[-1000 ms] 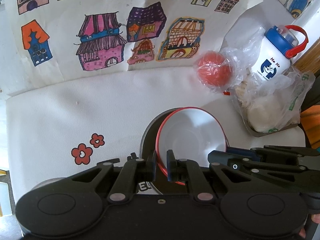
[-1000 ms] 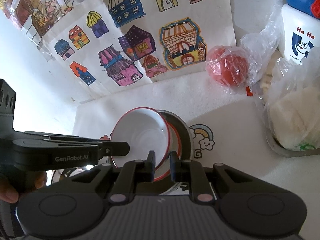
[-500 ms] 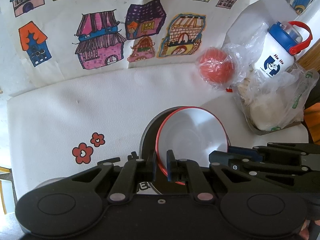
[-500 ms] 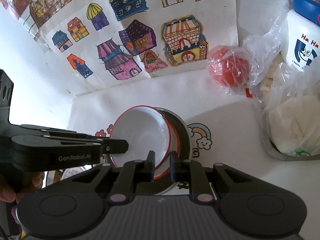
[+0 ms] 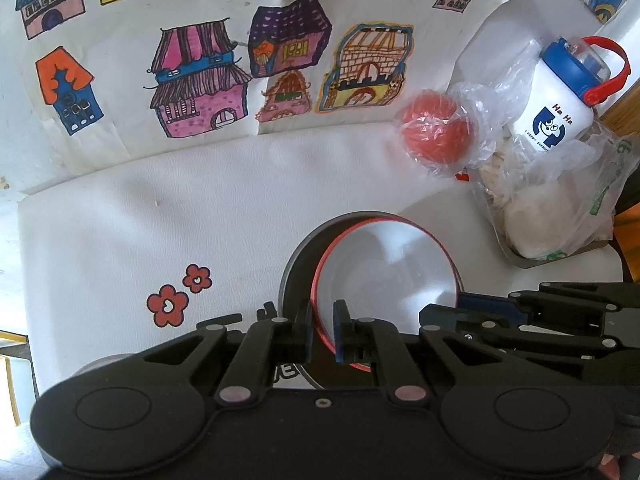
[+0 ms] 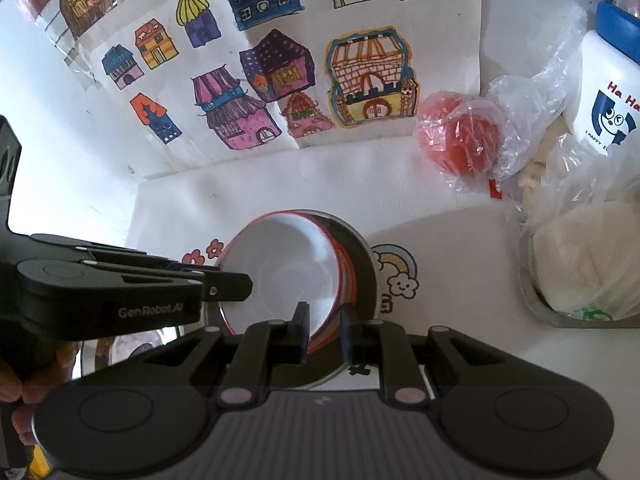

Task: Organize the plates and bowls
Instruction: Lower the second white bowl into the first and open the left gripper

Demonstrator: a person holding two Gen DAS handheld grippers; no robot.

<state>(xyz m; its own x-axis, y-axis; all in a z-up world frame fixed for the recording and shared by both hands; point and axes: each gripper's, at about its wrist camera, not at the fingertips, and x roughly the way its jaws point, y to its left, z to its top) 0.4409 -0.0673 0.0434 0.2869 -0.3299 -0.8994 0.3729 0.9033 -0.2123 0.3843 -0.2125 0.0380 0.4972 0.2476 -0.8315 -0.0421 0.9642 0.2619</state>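
White surface (image 5: pixel 200 208) carries a metal plate (image 6: pixel 366 264); left claw (image 5: pixel 321 330) pinches the red-rimmed bowl (image 5: pixel 388 264), while right claw (image 6: pixel 325 330) is opening around its rim.

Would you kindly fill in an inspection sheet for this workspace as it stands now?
Surface: white table cover printed with red flowers and a rainbow.
Job's things: red-rimmed white bowl, tilted, inside a wider grey dish; another red-rimmed piece seems nested beneath it.
Clutter: red ball in clear plastic, white bottle with blue lid, bagged white food in a tray.
Grippers: left gripper shut on the bowl's rim; right gripper straddles the opposite rim, its jaws opening, pads apparently no longer pressing.
Cables: nothing seen.
Surroundings: sheet of coloured house drawings behind the table; part of a hand on the left gripper's handle.
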